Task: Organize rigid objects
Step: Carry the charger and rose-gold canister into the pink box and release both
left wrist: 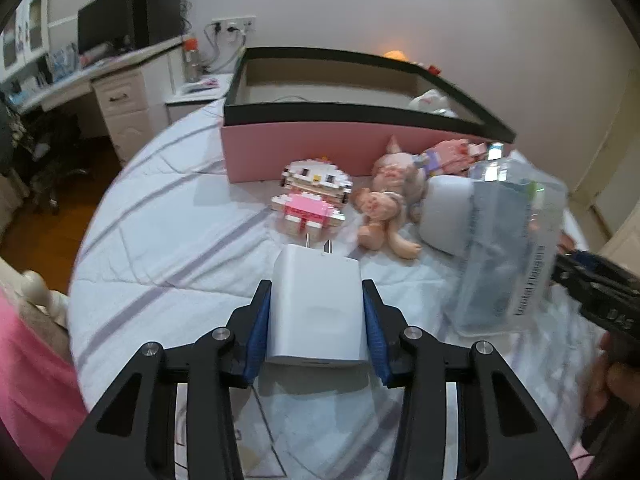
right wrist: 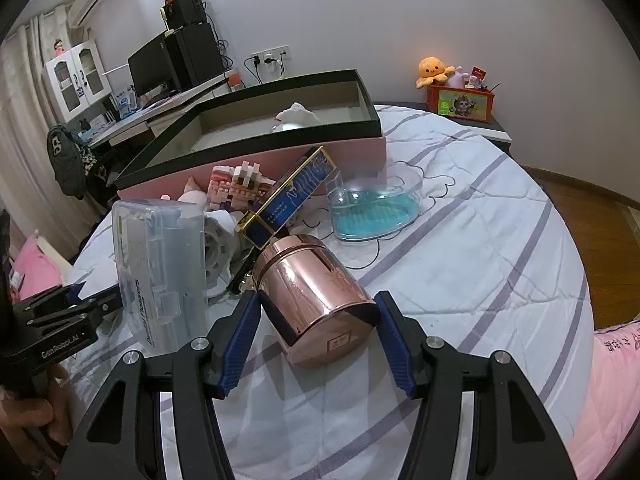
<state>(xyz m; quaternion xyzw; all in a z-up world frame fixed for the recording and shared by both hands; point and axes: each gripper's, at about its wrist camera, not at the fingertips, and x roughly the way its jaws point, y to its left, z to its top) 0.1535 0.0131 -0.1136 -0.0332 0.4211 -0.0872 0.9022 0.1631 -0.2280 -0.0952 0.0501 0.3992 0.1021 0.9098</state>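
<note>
The left gripper (left wrist: 316, 312) has its blue-padded fingers (left wrist: 258, 328) pressed against both sides of a white plug-in charger (left wrist: 316, 308), prongs pointing forward toward the pink storage box (left wrist: 304, 148) with the black rim. It appears lifted above the bed (left wrist: 168, 248). The right gripper (right wrist: 316, 320) straddles a rose-gold metal canister (right wrist: 316, 300) lying tilted on the quilt; its fingers (right wrist: 240, 336) stand spread, seemingly just clear of the canister's sides, not yet clamped.

To place the charger well, I would carry it level over the near rim of the box, lower it to the floor inside, then release, steering wide of the block-built cat figure (left wrist: 314, 196) directly ahead. The canister looks slick and round, so a squeeze across its middle should hold better than one near its end.

Counted: one charger, one canister, one clear dental-flosser case (right wrist: 160, 264), one blue-and-gold box (right wrist: 288, 200), one clear container with a turquoise insert (right wrist: 376, 208), two pink baby-like dolls (left wrist: 384, 208), two brick-built figures visible, and one white item (right wrist: 298, 114) already in the box.
</note>
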